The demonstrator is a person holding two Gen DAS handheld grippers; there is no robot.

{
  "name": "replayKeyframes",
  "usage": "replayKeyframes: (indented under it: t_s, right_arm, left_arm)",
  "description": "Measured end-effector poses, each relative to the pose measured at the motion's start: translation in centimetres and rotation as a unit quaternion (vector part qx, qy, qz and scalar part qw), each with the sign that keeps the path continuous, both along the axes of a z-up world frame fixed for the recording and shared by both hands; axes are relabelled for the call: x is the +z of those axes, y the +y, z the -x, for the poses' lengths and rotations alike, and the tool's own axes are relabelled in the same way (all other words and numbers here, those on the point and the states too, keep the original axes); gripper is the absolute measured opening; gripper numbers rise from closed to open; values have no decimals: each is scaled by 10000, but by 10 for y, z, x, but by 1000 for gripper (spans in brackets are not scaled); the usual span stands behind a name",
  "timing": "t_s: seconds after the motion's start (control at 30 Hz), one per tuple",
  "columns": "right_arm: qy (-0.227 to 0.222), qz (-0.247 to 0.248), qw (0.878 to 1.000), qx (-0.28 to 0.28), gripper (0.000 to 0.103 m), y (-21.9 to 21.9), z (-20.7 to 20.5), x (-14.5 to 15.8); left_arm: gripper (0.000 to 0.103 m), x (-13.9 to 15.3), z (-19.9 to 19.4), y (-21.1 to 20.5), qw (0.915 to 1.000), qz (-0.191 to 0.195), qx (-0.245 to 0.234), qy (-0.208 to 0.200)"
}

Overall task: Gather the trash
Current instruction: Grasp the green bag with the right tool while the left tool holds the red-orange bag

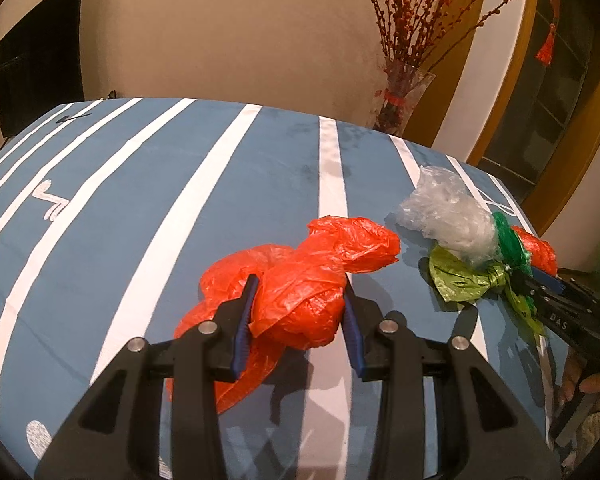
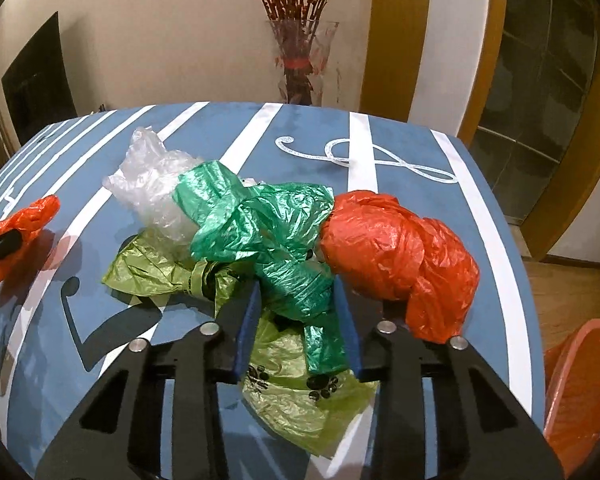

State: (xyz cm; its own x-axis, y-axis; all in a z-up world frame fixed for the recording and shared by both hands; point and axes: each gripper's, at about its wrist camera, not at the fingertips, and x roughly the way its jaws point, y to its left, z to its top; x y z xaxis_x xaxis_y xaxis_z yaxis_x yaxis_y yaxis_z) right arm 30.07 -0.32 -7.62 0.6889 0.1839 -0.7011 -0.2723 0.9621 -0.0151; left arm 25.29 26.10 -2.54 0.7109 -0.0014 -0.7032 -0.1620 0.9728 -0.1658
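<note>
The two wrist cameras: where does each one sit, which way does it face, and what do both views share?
Left wrist: on the left gripper, facing forward and down over the striped table; its fingers clamp a red bag; part of a hand shows at right.
Right wrist: on the right gripper, same direction; its fingers pinch a dark green bag; no body part shows.
Shared: the table, the clear bag, the vase, and each other's gripper.
</note>
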Motion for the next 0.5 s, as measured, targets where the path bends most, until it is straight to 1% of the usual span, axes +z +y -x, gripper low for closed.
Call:
replayKeyframes:
  t_s: [0.07, 0.3, 0.5]
  right_arm:
    - [19, -154, 9999, 19, 28, -3, 3, 4]
    - [-161, -435, 9987, 215, 28, -6, 26, 20]
    - [-337, -697, 9968, 186, 28, -24, 48, 37]
  left_arm:
    - [38, 2, 2, -4, 10000, -8, -53, -23]
    - [38, 8, 6, -18, 9998, -25, -191, -100]
    - [38, 15, 13, -39, 9990, -2, -420, -150]
